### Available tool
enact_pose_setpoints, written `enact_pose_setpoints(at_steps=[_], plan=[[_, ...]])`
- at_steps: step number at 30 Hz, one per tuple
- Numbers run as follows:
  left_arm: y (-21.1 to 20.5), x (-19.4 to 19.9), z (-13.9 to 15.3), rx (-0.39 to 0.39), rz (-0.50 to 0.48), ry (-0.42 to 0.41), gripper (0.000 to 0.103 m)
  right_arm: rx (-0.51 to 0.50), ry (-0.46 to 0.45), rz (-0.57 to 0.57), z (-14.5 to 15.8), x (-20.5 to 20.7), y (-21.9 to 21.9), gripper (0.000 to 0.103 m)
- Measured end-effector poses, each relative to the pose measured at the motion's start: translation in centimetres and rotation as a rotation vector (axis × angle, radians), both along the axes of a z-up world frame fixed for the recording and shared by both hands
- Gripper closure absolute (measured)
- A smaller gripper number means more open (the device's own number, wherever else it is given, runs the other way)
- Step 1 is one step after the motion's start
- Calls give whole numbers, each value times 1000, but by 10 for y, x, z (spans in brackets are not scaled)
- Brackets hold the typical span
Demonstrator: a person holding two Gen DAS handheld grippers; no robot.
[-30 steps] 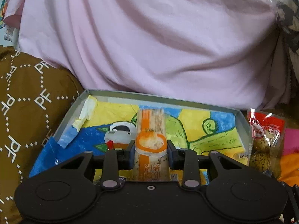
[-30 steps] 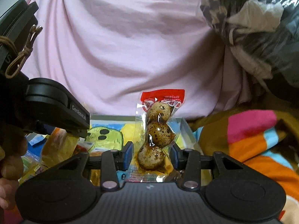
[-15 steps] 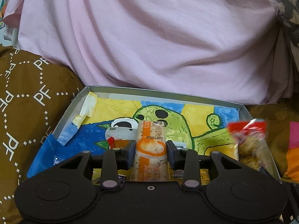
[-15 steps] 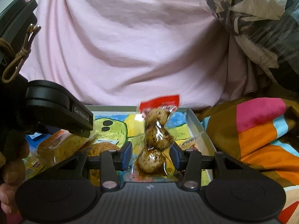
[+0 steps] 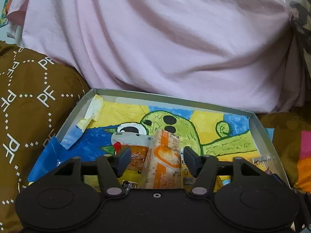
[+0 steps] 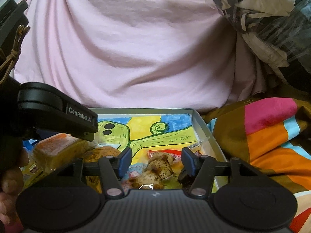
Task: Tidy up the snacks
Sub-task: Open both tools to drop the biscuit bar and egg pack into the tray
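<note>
The orange-and-white snack bar (image 5: 165, 161) lies in the tray (image 5: 258, 128), near its near edge and about midway across, long axis running away from the camera toward the far wall. It sits between the fingers of the left tool (image 5: 156, 158), but the jaws have just been opening and the blue pads now stand clear of the wrapper on both sides, so it looks released rather than held. It leans on other wrapped snacks (image 5: 136, 155) beneath it.

The quail-egg pack (image 6: 157, 167) lies toward the tray's right near corner, its red header pointing away and to the right. The right tool (image 6: 156, 161) straddles it; its jaws have likewise just been opening, pads apart from the plastic, nothing gripped.

So each tool has its own snack directly ahead and below, lined up with its fingers. The likely coming move is a straight withdrawal back along each pack's length, so that neither pad drags a wrapper out.

Around the tray lie a pink cloth (image 5: 155, 38), a brown patterned blanket (image 5: 29, 97) on the left and a striped one (image 6: 272, 136) on the right.
</note>
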State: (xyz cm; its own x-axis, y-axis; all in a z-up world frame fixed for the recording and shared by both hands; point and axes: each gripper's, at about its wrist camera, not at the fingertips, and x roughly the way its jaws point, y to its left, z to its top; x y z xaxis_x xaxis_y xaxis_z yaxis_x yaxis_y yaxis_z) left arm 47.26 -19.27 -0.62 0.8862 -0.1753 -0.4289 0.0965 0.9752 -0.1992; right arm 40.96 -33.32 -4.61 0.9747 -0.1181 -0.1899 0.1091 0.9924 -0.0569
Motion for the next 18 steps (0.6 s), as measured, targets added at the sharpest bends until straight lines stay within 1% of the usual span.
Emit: enact_pose_setpoints(at_steps=[2, 4, 8, 10, 13, 15, 18], plan=[[3, -3, 2, -19, 15, -10, 24, 0, -5, -2, 2, -1, 0, 31], [7, -6, 5, -40, 28, -19, 17, 1, -12, -5, 4, -3, -1, 23], [20, -19, 14, -78, 65, -42, 4, 1, -39, -19, 13, -13, 0, 14], [27, -27, 18, -88, 80, -55, 1, 0, -53, -25, 18, -19, 0, 8], [39, -40, 25, -98, 104, -65, 1, -10, -78, -33, 27, -30, 3, 3], [49, -49, 28, -108, 114, -62, 1, -18, -90, -37, 32, -38, 5, 1], [62, -62, 30, -117, 133, -54, 1, -20, -96, -40, 39, -52, 9, 0]])
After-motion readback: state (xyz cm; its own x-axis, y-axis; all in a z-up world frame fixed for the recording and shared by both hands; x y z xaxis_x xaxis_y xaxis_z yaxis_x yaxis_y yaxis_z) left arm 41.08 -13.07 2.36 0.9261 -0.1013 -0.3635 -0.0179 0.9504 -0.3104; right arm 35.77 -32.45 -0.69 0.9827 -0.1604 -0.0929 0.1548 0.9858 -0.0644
